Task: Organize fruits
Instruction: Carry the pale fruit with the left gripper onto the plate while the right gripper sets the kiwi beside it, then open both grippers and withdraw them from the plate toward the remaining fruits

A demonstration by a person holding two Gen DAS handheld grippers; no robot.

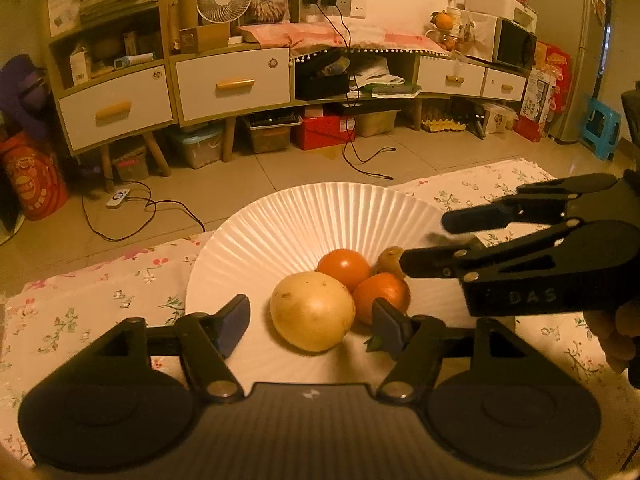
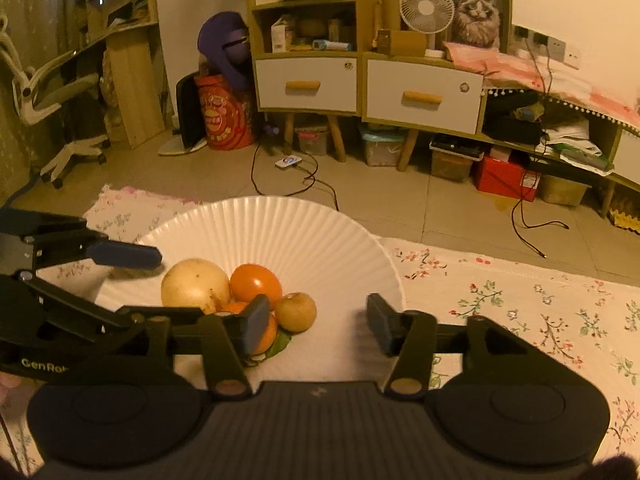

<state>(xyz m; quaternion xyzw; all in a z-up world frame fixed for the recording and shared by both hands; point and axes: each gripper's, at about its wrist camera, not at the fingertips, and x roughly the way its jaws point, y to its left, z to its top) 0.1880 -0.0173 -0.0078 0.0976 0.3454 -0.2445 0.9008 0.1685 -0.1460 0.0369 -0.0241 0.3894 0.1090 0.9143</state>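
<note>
A white ribbed paper plate holds a pale yellow round fruit, a glossy orange-red fruit, an orange with a leaf and a small brown kiwi-like fruit. My left gripper is open, its fingers on either side of the yellow fruit, apart from it. My right gripper is open and empty just above the plate beside the kiwi-like fruit; it also shows in the left wrist view.
The plate lies on a floral tablecloth. Beyond the table edge is tiled floor with loose cables, a low cabinet with white drawers, storage boxes and an office chair.
</note>
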